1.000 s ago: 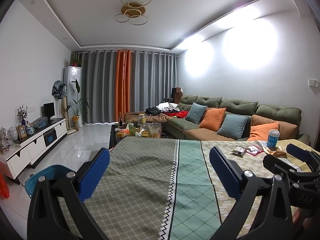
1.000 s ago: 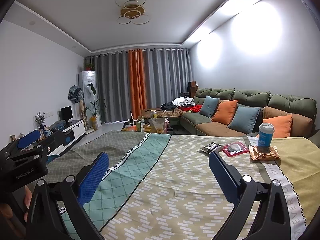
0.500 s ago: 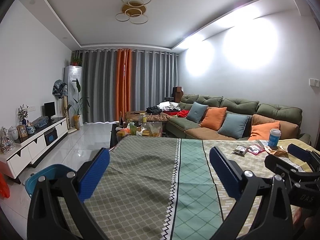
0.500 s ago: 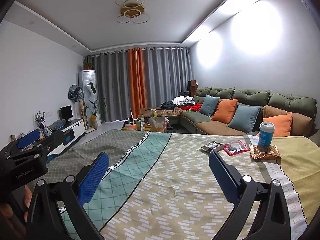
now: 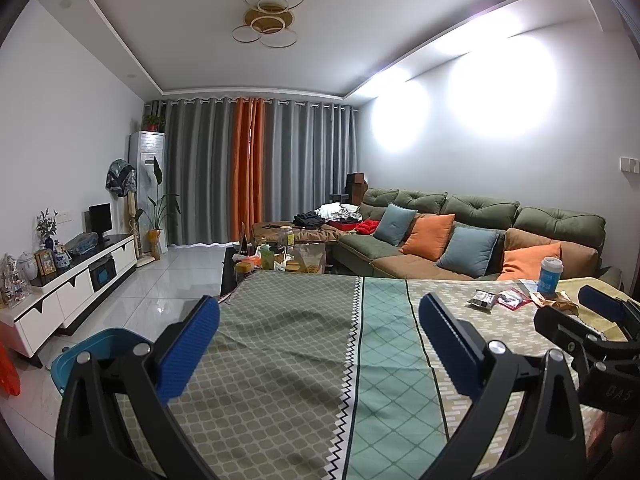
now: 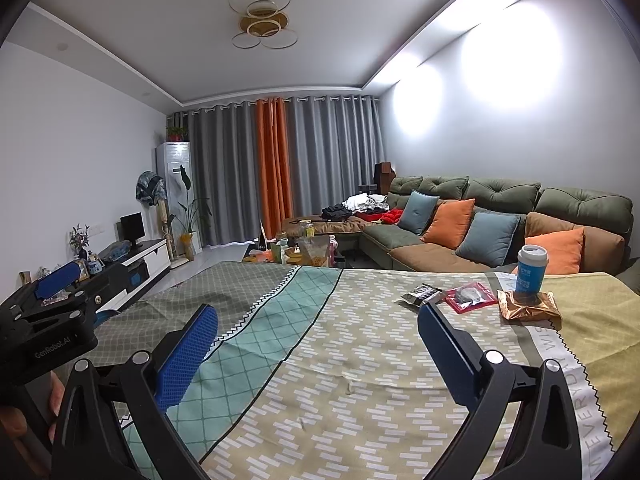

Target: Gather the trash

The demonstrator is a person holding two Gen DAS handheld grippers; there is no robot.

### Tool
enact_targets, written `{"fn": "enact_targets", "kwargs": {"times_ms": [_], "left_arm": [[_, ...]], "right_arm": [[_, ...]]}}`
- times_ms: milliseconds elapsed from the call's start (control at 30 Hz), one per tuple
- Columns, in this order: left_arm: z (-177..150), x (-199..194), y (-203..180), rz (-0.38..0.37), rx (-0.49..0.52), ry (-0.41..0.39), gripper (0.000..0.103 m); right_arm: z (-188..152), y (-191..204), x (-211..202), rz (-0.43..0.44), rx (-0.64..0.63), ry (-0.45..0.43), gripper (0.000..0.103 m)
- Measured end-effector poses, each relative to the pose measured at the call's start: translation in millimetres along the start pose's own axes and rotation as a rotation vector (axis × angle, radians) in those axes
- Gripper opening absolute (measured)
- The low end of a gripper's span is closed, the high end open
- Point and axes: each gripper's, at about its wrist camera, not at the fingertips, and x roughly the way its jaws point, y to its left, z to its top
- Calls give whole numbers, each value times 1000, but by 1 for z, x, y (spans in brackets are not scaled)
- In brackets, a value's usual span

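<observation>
Nearest the cameras, the left gripper (image 5: 319, 320) and the right gripper (image 6: 318, 320) both hover above the desk (image 6: 360, 380) with their blue fingers (image 6: 186, 354) spread wide and nothing between them. The desk is covered by a patterned cloth in grey-green, teal and olive bands.

Further along, near the far right corner of the desk, lies the trash: three wrappers in a row. A dark wrapper (image 6: 421, 294) is just beside a red wrapper (image 6: 470, 297), and next comes a copper foil packet (image 6: 528, 306). One blue cup (image 6: 530, 274) with a white lid stands upright on the back of that foil packet, touching it.

On the floor to the left of the desk, one blue bin (image 5: 94, 354) shows partly behind the left gripper; this is likely where the trash should go.

The main risk is the foil packet: pulling it out from under the cup could tip the cup over, and I cannot tell whether the cup holds liquid. The flat wrappers may also slip from the fingers, or the cloth could be pinched along with them. The bin is well apart from the trash, so a loosely held wrapper could drop on the way.

Beyond the desk stand a cluttered low table (image 6: 304, 246) and a green sofa (image 6: 500, 200) with five cushions.
</observation>
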Motion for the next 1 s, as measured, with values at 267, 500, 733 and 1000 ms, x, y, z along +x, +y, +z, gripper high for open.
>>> {"fn": "enact_targets", "kwargs": {"times_ms": [267, 500, 733, 1000], "left_arm": [[-1, 0, 0, 2, -1, -2, 100], [-1, 0, 1, 1, -1, -1, 100], [-1, 1, 1, 2, 0, 0, 100], [-2, 2, 2, 1, 1, 1, 100]], "right_arm": [[2, 2, -1, -3, 6, -4, 100], [2, 3, -2, -4, 6, -3, 100], [3, 3, -2, -2, 7, -6, 100], [3, 6, -2, 0, 6, -3, 100]]}}
